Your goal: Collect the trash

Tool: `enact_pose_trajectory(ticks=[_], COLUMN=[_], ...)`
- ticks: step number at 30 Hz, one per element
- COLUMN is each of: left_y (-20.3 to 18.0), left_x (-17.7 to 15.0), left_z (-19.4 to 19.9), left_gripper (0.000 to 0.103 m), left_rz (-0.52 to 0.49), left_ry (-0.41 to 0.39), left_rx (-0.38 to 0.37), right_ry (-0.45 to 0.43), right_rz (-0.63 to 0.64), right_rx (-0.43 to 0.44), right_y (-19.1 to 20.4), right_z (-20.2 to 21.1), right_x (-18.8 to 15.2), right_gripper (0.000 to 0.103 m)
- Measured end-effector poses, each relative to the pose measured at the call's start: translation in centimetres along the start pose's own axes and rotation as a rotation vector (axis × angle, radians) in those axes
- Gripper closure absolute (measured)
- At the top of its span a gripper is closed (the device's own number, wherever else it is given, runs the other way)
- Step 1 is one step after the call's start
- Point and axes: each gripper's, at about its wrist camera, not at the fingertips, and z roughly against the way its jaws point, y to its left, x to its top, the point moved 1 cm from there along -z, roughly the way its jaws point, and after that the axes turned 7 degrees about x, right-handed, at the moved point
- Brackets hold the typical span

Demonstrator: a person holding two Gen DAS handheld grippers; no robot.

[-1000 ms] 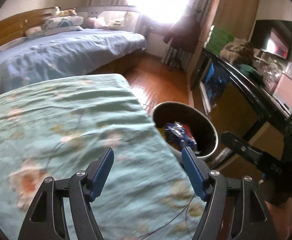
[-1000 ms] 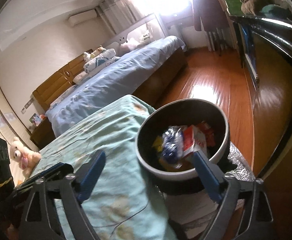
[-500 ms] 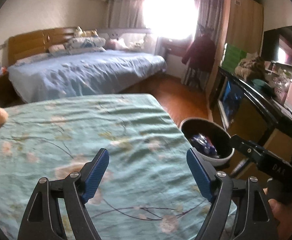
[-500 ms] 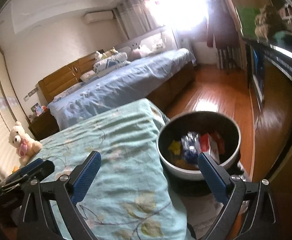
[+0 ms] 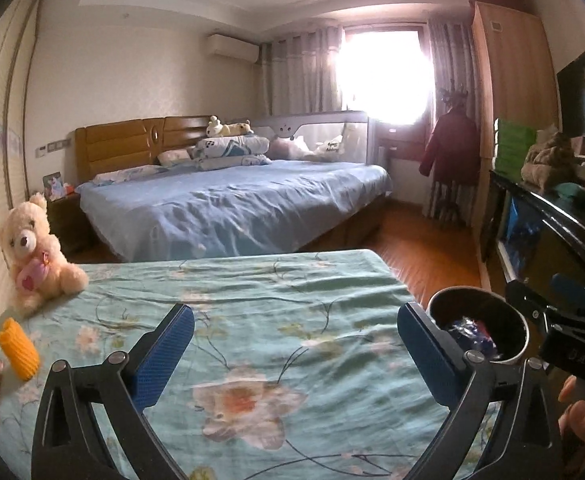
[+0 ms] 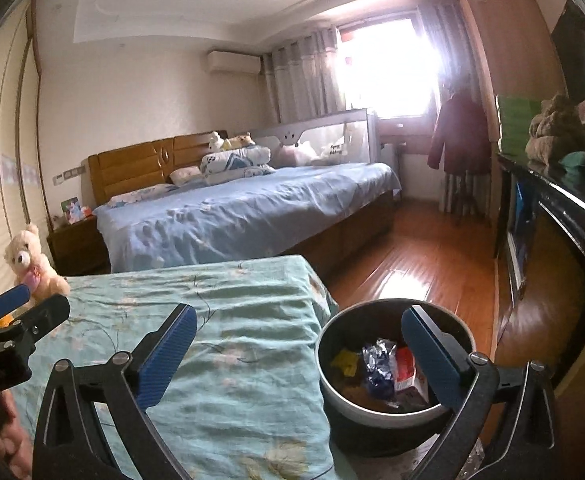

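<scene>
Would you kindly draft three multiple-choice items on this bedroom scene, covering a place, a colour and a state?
1. Where does the bin stand?
A. On the blue bed
B. On the floor beside the flowered cloth
C. On the nightstand

2. What colour is the ridged thing lying near the teddy bear?
A. Orange
B. Green
C. Black

3. How is the left gripper?
A. Shut on a wrapper
B. Shut on the bear
C. Open, holding nothing

Answers: 1 B, the bin sits low by the cloth's edge, over wooden floor. 2 A, it shows orange on the cloth. 3 C, its blue fingers stand wide apart with only cloth behind them.
</scene>
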Motion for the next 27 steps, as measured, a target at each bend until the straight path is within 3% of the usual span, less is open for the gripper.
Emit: enact_pose_trajectory(ticks=[27], left_y=[-0.2], left_x=[0.9], left_z=[-1.9], left_gripper=[0.001], left_rz=[0.005], left_ry=[-0.002], left_rx=[-0.004], right_ry=[0.008], right_rz=[-0.005], right_rx=[0.024], right_y=[0.1], right_z=[0.1], right_x=[0.0], right_gripper=[0.000])
